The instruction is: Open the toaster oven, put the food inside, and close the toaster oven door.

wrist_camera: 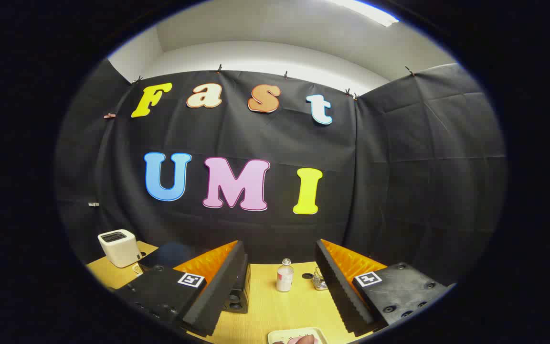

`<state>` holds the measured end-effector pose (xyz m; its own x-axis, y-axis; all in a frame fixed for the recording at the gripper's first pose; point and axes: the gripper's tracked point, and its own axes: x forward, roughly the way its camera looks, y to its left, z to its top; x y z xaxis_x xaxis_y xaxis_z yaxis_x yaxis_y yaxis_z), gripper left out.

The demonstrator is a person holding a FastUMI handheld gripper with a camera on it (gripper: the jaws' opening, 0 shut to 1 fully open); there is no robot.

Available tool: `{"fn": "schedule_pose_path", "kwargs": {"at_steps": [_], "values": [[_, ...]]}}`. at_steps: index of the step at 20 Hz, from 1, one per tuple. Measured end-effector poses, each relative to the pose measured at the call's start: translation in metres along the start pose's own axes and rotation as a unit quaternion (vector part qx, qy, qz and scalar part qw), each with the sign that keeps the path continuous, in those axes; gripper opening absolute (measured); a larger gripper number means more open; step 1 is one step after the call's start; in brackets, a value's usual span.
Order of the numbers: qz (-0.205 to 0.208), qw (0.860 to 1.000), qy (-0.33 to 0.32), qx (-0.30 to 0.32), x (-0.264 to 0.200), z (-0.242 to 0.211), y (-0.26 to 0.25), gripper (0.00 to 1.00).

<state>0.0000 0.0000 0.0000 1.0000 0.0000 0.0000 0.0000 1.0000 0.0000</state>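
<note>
Dark toaster oven point(237, 291) sits beside the left finger of the wide-spread, empty hand-held gripper point(280, 286).

Gripper point(280, 286) held level above tabletop height, pointing fwd. Fingers spread wide apart, jaws open, nothing between them, no contact w/ anything. Left finger point(217, 286) and right finger point(344, 286) both angled outward.
</note>
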Motion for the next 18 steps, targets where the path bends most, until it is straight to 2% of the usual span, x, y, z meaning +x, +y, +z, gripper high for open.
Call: {"fn": "schedule_pose_path", "kwargs": {"at_steps": [18], "values": [[0.011,1.0,0.004,0.004,0.003,-0.002,0.014,0.98]]}}
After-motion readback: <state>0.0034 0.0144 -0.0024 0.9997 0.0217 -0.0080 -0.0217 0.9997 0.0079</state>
